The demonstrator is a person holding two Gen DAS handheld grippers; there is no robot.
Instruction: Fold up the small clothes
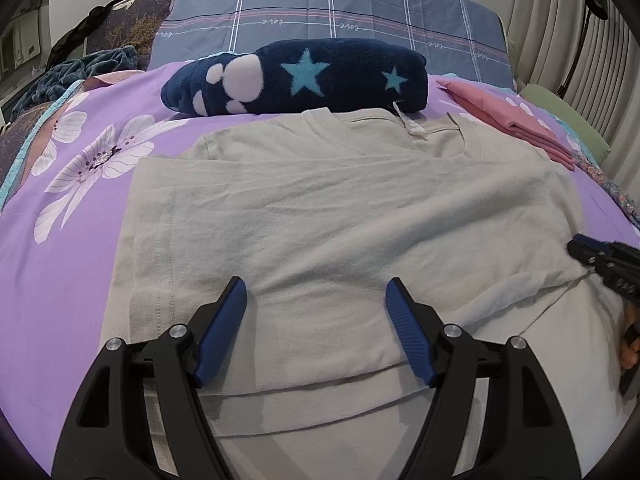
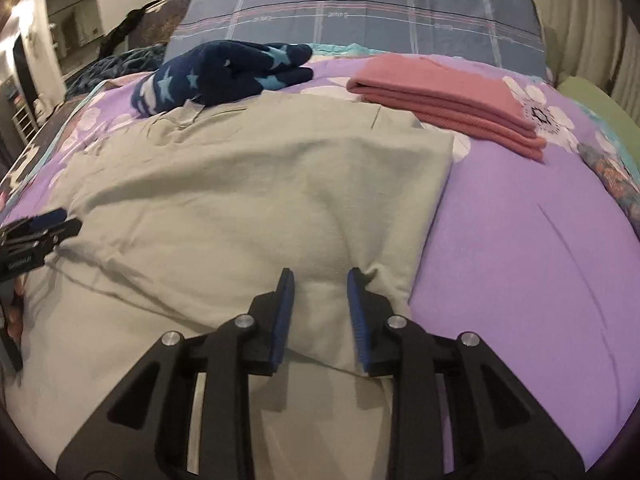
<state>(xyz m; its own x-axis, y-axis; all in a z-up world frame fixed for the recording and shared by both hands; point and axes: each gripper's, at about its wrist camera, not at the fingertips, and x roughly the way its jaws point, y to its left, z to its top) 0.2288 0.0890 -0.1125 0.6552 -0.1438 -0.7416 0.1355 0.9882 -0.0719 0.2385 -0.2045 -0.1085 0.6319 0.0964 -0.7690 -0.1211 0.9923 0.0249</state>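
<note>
My left gripper (image 1: pixel 316 286) stands wide apart over the beige T-shirt (image 1: pixel 320 208), its blue pads clear of the cloth between them, gripping nothing. My right gripper (image 2: pixel 320 278) is parted only narrowly; a ridge of the shirt rises between the pads, and I cannot tell whether they press on it.

The shirt lies on the purple flowered bedspread (image 1: pixel 60 240), its side folded in and its lower part doubled up toward the collar. My left camera shows the collar, the white label and the stitched sleeve seam on the shirt's left; my right camera shows the shirt's folded right edge against bare purple instead.

Beyond the collar lies a navy star-patterned fleece (image 1: pixel 296 76), a folded pink garment (image 2: pixel 444 96) to its right, which only the right view shows whole. A grey checked pillow (image 1: pixel 332 12) sits behind.
</note>
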